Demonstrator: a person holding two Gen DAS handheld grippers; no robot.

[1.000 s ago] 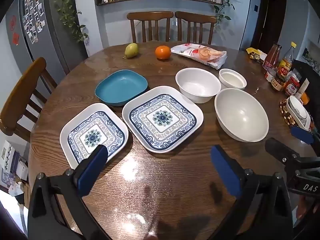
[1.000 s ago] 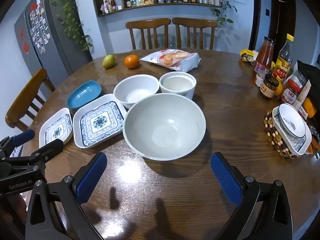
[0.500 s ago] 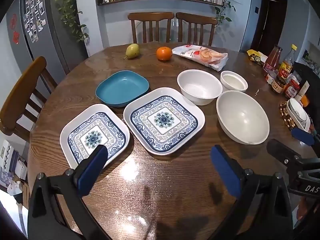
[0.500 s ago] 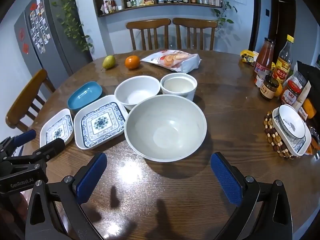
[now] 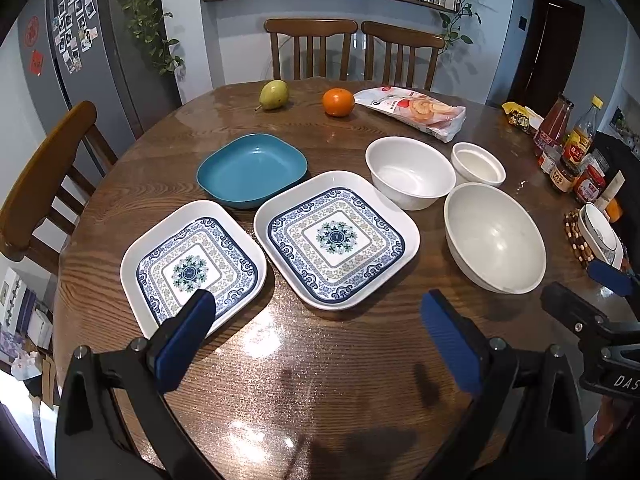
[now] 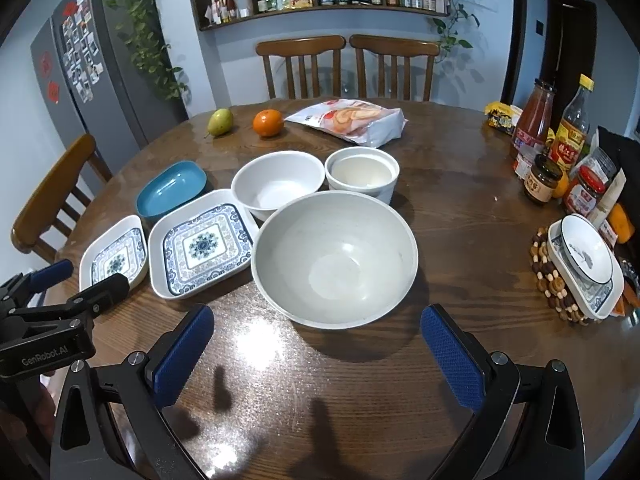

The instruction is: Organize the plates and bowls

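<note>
Two square blue-patterned plates, a smaller one [image 5: 192, 268] and a larger one [image 5: 336, 238], lie side by side on the round wooden table [image 5: 320, 360]. A teal dish [image 5: 252, 168] sits behind them. A large white bowl [image 6: 334, 258], a medium white bowl [image 6: 278, 182] and a small white bowl [image 6: 362, 172] stand to the right. My left gripper [image 5: 316, 332] is open and empty, above the table in front of the plates. My right gripper [image 6: 316, 344] is open and empty, in front of the large bowl.
A pear [image 5: 274, 94], an orange [image 5: 338, 102] and a snack bag [image 5: 412, 110] lie at the back. Bottles and jars [image 6: 560, 148] stand at the right edge, with stacked dishes on a beaded trivet [image 6: 580, 264]. Chairs [image 5: 312, 48] surround the table.
Both views have shifted very slightly, so the dishes sit a little lower in the frames. Both grippers stay open and nothing on the table has moved.
</note>
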